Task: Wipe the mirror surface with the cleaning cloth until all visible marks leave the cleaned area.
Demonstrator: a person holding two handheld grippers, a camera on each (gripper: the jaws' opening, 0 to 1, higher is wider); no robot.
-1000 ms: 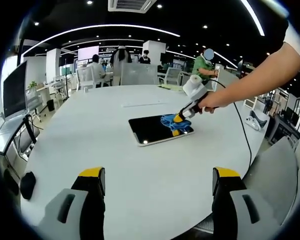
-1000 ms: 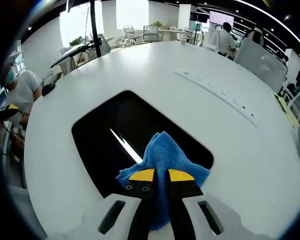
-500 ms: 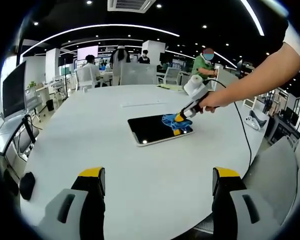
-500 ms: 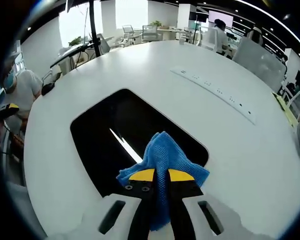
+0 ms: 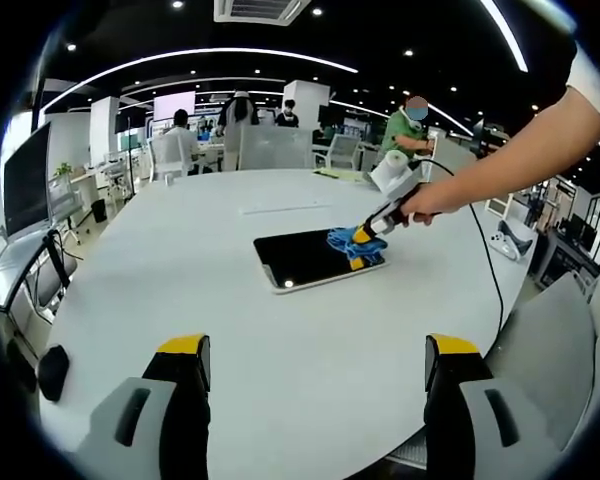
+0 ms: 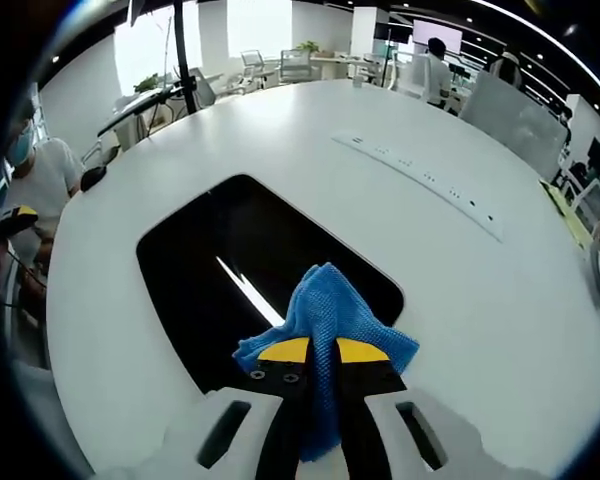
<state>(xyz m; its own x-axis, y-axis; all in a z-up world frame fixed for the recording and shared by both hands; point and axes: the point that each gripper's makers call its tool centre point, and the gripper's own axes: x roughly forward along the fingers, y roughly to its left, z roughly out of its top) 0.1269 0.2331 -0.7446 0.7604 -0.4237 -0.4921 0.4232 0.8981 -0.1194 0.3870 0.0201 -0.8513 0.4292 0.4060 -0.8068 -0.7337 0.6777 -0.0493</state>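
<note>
- The mirror (image 5: pixel 315 257) lies flat near the middle of a big white round worktop (image 5: pixel 230 330); its face looks dark and throws back a thin bright streak of ceiling light.
- In the right gripper view the same mirror (image 6: pixel 230 270) is a dark rounded rectangle, and the streak runs across it just left of the cloth.
- The blue cleaning cloth (image 6: pixel 325 325) is bunched up and sits on the near right part of the mirror, its folds spilling out on both sides of the yellow tips.
- The right tool (image 6: pixel 322 352) has its jaws drawn together, clamped on the cloth, which rises between them.
- From the left gripper view, the right tool (image 5: pixel 361 237) comes in from the right at a slant, held in a person's hand (image 5: pixel 420 205), and presses the cloth (image 5: pixel 352 246) onto the right end of the mirror.
- A black cable trails from that tool over the worktop's right edge.
- The left tool (image 5: pixel 315 348) hovers over the near side of the worktop, well apart from the mirror; its jaws stand wide apart with nothing between them.
- A long strip of sockets (image 6: pixel 420 180) is set into the worktop beyond the mirror.
- Behind the worktop lies an open office with desks, chairs and several people sitting or standing.
</note>
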